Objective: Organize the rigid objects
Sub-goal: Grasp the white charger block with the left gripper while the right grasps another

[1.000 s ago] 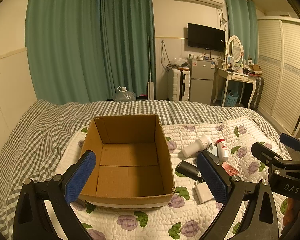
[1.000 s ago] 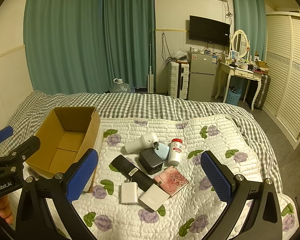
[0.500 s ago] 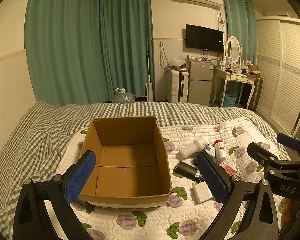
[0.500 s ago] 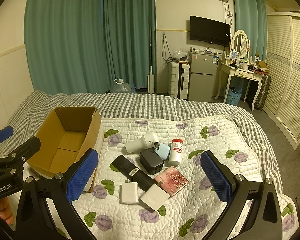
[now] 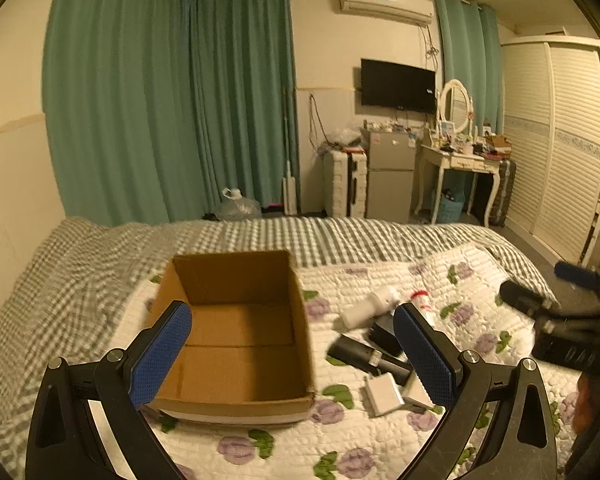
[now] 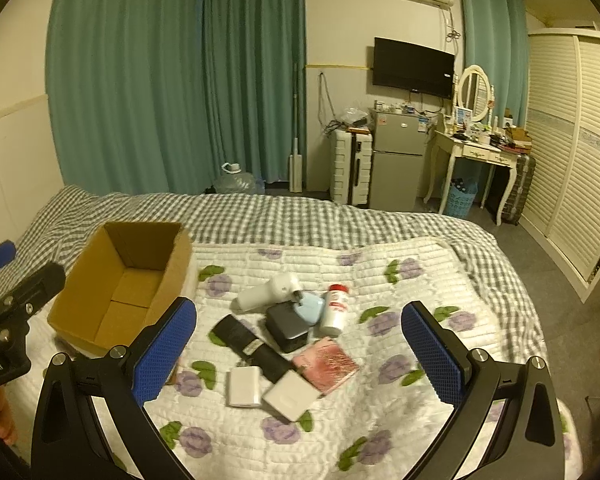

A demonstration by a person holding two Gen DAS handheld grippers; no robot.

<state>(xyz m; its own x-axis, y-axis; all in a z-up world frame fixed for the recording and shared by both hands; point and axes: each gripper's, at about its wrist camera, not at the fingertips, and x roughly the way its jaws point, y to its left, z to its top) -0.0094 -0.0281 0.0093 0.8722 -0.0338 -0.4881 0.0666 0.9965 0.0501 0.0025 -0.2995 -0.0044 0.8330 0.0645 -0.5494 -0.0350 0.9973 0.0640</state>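
An open, empty cardboard box sits on the bed's flowered quilt. To its right lies a cluster: a white handheld device, a black cylinder, a dark grey box, a light blue item, a white bottle with red cap, a pink booklet and two white chargers. My left gripper is open and empty above the box's near edge. My right gripper is open and empty above the cluster.
The quilt lies over a grey checked blanket. Beyond the bed stand green curtains, a water jug, a suitcase, a small fridge, a dressing table and a wardrobe.
Both grippers have shifted slightly, with the views a little blurred. The left view has drifted so that the box and cluster sit a bit further left. No object has been touched.
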